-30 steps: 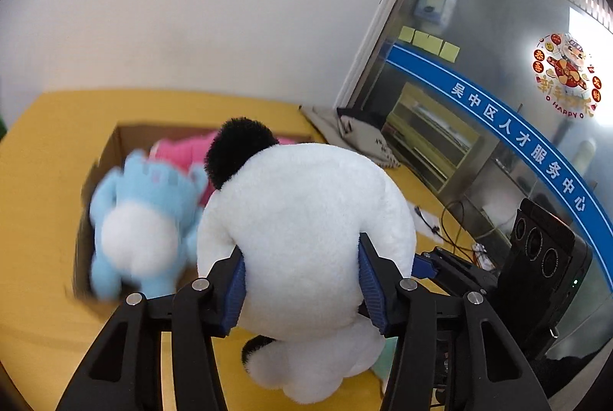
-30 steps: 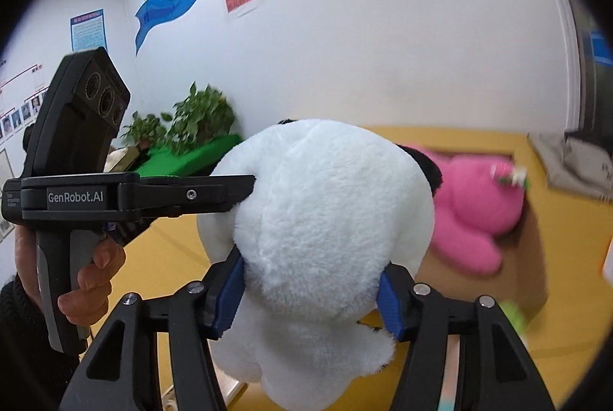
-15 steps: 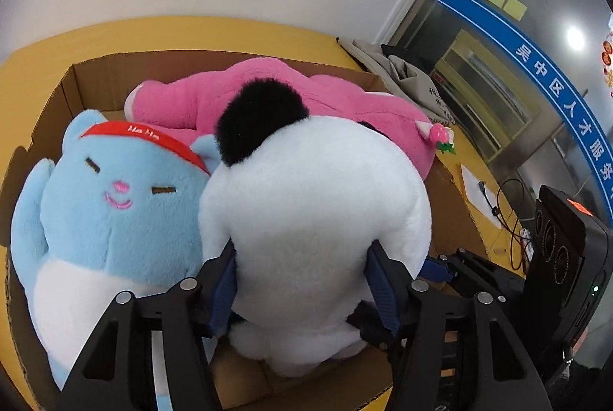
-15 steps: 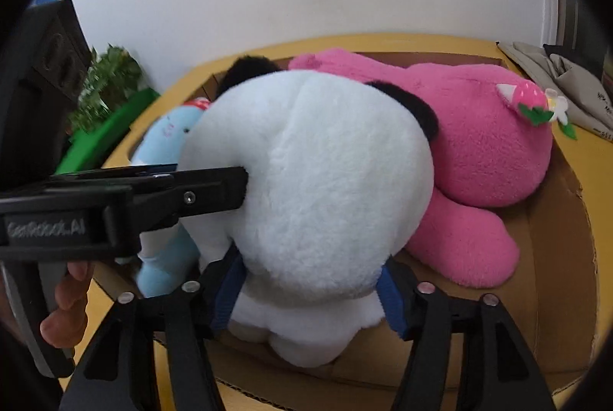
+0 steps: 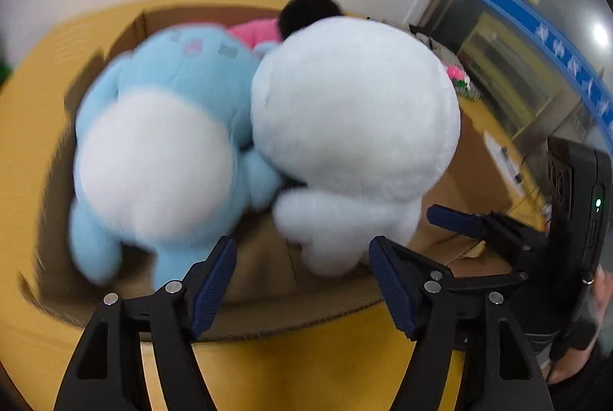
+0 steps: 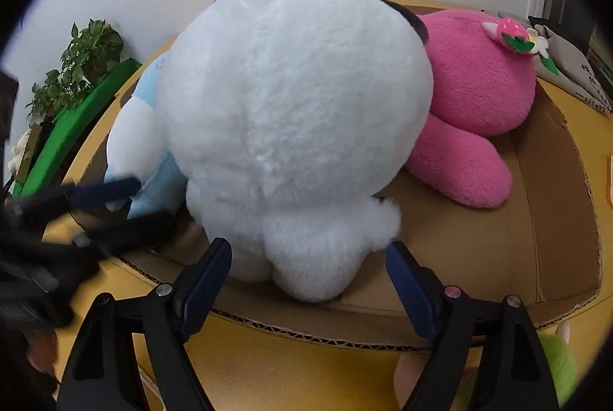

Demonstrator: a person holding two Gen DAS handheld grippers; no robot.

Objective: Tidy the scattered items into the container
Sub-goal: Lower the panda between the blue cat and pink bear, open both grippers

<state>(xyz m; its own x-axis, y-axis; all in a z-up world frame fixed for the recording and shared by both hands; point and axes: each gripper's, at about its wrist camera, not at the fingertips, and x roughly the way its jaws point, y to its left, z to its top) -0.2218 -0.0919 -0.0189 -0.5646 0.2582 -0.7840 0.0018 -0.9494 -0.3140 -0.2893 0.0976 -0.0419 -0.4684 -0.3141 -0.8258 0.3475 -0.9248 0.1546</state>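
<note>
Right wrist view: round white plush panda (image 6: pixel 291 127) sits mid-frame inside the brown cardboard box (image 6: pixel 551 219); right gripper (image 6: pixel 306 277) and left gripper (image 5: pixel 302 280) both gape wide, empty. Withdraw straight back, avoiding snagging fur.

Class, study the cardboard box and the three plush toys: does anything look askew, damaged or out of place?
The cardboard box is worn, its cut rim ragged and notched at the far right corner. The white plush sits upright, while the pink plush and blue plush lie flat.
</note>
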